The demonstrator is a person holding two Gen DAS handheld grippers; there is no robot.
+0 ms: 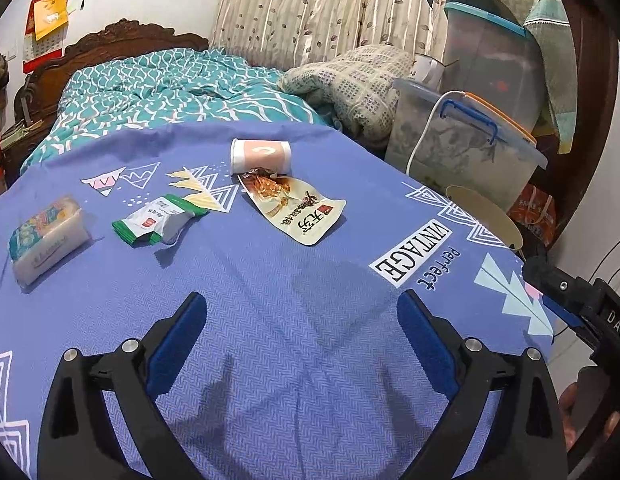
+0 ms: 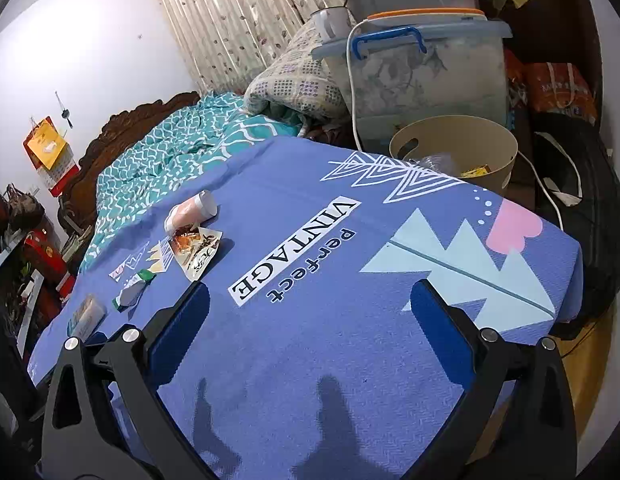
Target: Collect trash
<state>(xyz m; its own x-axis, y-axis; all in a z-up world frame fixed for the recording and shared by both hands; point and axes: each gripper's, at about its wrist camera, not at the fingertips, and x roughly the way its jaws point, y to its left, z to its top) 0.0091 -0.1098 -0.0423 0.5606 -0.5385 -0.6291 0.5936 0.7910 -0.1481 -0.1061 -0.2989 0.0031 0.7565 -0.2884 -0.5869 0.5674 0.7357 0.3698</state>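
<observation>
On the blue printed cloth (image 1: pixel 269 280) lie a tipped pink-and-white paper cup (image 1: pixel 259 155), a beige snack wrapper (image 1: pixel 295 206) touching it, a green-and-white wrapper (image 1: pixel 159 220) and a tissue pack (image 1: pixel 45 232) at the left. The same items show far left in the right wrist view: cup (image 2: pixel 191 210), beige wrapper (image 2: pixel 195 254), green wrapper (image 2: pixel 133 286), tissue pack (image 2: pixel 85 316). A beige bin (image 2: pixel 454 148) with some trash inside stands past the cloth's far edge; its rim shows in the left wrist view (image 1: pixel 486 216). My left gripper (image 1: pixel 301 316) is open and empty, near the front. My right gripper (image 2: pixel 310 304) is open and empty; it also shows at the left wrist view's right edge (image 1: pixel 570 300).
A clear storage box with a blue handle (image 2: pixel 426 76) and a white cable (image 2: pixel 352 92) stands behind the bin. A bed with a teal cover (image 1: pixel 165 88) and a folded blanket (image 1: pixel 350 84) lies beyond the cloth. Bags (image 2: pixel 558 88) are piled at the right.
</observation>
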